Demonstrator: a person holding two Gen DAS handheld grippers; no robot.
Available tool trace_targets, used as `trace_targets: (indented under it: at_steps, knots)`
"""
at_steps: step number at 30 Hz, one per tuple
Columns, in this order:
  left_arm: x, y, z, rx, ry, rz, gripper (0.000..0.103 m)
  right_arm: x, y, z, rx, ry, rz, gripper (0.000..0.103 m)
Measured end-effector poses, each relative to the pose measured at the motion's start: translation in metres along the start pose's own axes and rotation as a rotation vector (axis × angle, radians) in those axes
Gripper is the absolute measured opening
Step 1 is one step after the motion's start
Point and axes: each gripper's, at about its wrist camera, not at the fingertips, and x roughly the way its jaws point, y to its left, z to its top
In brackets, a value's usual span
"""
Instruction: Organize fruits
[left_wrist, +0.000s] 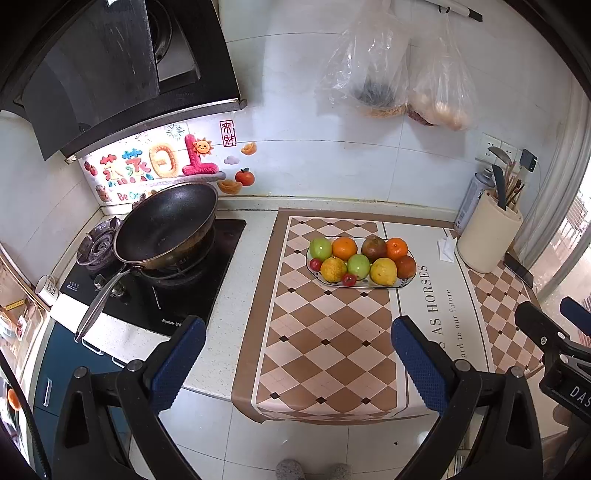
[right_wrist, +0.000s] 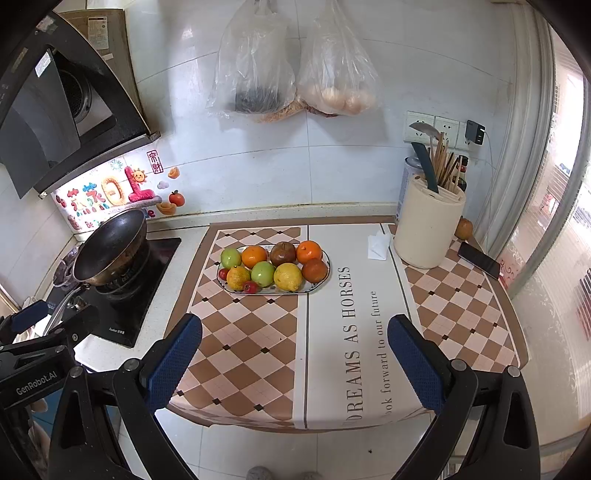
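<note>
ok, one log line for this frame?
left gripper open, empty | right gripper open, empty | fruit on plate | untouched

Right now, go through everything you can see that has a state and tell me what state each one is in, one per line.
left gripper: open, empty, hovering short of the counter
right gripper: open, empty
fruit plate: full, fruits in two rows
wok: empty, sitting on the burner
plastic bags: hanging on the wall, filled
utensil holder: upright, holding utensils
phone: lying flat, screen dark
</note>
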Motion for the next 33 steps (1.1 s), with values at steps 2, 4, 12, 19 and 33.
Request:
trace_targets:
  at_steps: [2, 4, 12, 19, 33]
  knots:
    - [0.000, 0.000, 0.000, 0.000, 0.000, 0.000, 0.103, -0.001, 0.000, 0.000, 0.000, 0.000, 0.000, 0.102]
    - [0.000, 0.000, 0.000, -0.003, 0.004, -0.003, 0.103, -0.001, 0.000, 0.000, 0.000, -0.001, 0.001, 0.102]
    - [0.000, -0.003, -0.003, -0.003, 0.015, -0.012, 0.103, -0.001, 0.000, -0.002, -0.002, 0.006, -0.003, 0.102]
    - [0.002, -0.006, -0.005, 0.003, 0.027, -0.019, 0.103, -0.003, 0.000, -0.006, -0.005, 0.009, -0.011, 0.102]
    - [0.002, -0.011, -0.005, 0.009, 0.037, -0.026, 0.103, -0.004, -0.004, -0.006, -0.001, 0.013, -0.015, 0.102]
